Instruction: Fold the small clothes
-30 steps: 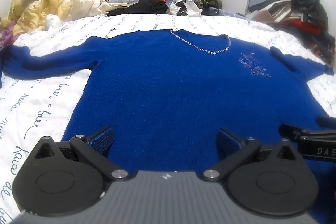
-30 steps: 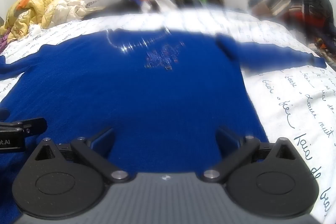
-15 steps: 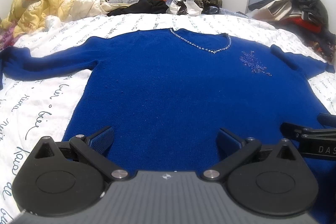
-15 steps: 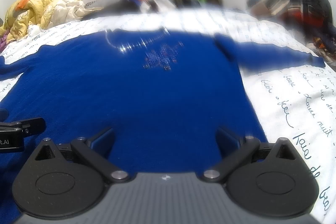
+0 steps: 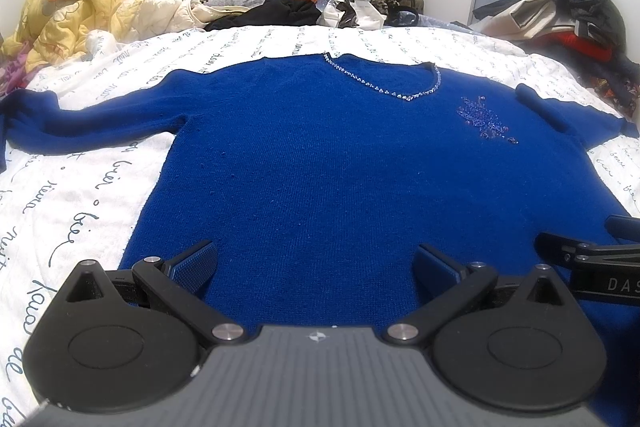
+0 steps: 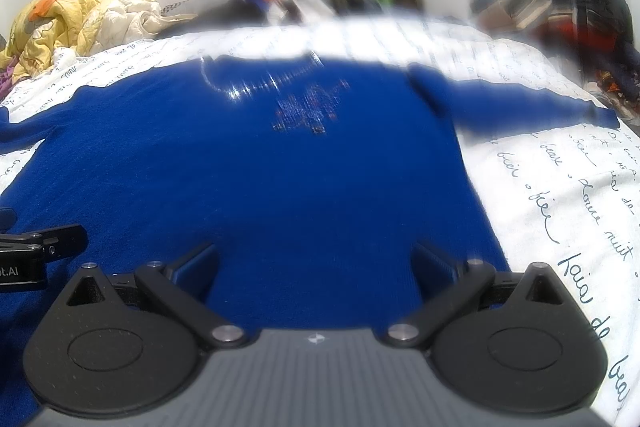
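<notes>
Lying flat and face up on the bed (image 5: 100, 187), the blue sweater (image 5: 320, 155) has both sleeves spread out to the sides and a beaded neckline (image 5: 384, 83) toward the far end. Over its near hem, the left gripper (image 5: 316, 259) hovers with jaws wide apart, holding nothing. Beside it, the right gripper (image 6: 314, 259) does the same, jaws spread and empty. Behind the bed, a yellow quilt (image 5: 80, 7) and heaped clothes (image 5: 280, 7) line the wall.
</notes>
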Demonstrator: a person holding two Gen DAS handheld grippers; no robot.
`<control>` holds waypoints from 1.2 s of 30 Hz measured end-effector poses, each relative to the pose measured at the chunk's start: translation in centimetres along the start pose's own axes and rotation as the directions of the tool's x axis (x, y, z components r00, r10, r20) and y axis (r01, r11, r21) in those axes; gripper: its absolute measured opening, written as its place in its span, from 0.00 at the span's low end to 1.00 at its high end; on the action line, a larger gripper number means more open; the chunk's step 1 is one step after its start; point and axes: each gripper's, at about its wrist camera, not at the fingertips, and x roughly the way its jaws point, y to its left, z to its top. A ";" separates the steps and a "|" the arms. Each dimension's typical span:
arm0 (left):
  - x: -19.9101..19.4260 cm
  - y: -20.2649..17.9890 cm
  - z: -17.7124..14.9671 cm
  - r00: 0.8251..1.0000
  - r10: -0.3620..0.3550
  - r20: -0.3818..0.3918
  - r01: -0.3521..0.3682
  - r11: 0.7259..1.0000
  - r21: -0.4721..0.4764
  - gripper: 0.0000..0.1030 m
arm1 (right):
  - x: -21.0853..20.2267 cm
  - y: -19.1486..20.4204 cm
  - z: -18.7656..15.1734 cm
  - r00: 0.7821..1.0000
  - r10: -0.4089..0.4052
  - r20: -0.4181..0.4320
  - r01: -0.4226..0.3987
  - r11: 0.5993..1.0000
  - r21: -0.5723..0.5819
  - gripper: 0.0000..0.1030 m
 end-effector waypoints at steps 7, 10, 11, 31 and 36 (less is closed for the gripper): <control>0.0 0.0 0.0 1.000 0.000 0.000 0.000 1.000 0.000 1.00 | 0.0 0.0 0.0 1.000 0.000 0.000 0.000 1.000 0.000 1.00; 0.0 -0.1 0.0 1.000 0.000 0.000 0.000 1.000 0.000 1.00 | 0.0 0.0 0.0 1.000 0.000 0.000 0.000 1.000 0.000 1.00; 0.0 -0.1 0.0 1.000 0.000 0.000 0.000 1.000 0.000 1.00 | 0.0 0.0 0.0 1.000 0.000 0.000 0.000 1.000 0.000 1.00; 0.1 -0.1 0.0 1.000 0.006 -0.003 -0.006 1.000 0.008 1.00 | 0.0 0.0 0.0 1.000 0.000 -0.001 0.000 1.000 -0.001 1.00; 0.1 -0.3 0.0 1.000 0.012 -0.006 -0.012 1.000 0.015 1.00 | 0.0 0.0 0.0 1.000 0.000 -0.001 0.000 1.000 0.000 1.00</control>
